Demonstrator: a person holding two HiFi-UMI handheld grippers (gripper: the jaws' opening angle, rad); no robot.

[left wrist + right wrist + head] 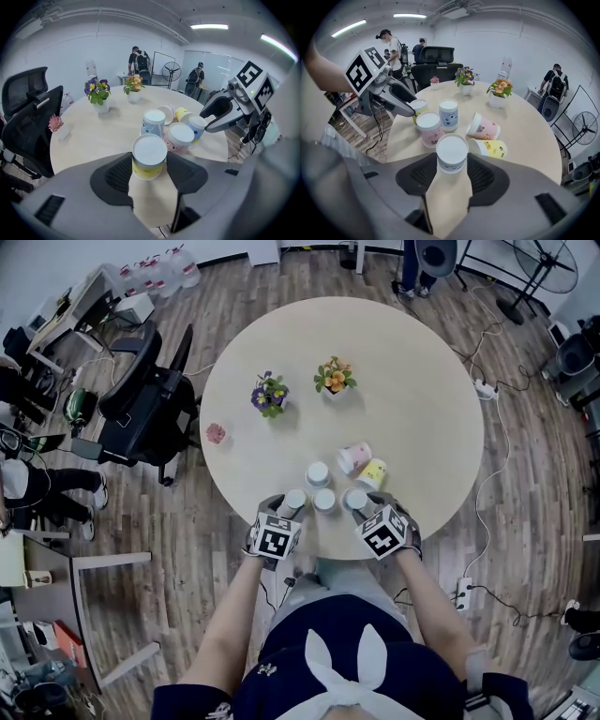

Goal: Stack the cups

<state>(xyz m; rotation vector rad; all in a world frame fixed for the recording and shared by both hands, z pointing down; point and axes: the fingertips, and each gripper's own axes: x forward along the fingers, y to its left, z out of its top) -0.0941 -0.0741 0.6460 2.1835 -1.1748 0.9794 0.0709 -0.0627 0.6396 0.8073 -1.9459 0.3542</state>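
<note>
Several paper cups stand upside down near the round table's (422,381) front edge. My left gripper (290,509) (149,165) is shut on a yellow cup (294,500) (148,158), its pads against both sides. My right gripper (360,507) (452,161) is shut on a pale blue cup (355,498) (452,153). Between the two stands a pink cup (324,500) (179,137) (429,127). Behind it stands a light blue cup (318,472) (153,123) (448,113). Another pink cup (353,458) (485,126) and another yellow cup (373,472) (490,148) lie on their sides.
Two flower pots (270,395) (334,378) stand mid-table, and a small pink plant (217,433) sits near the left edge. A black office chair (141,409) is left of the table. People stand far back in the room (139,63).
</note>
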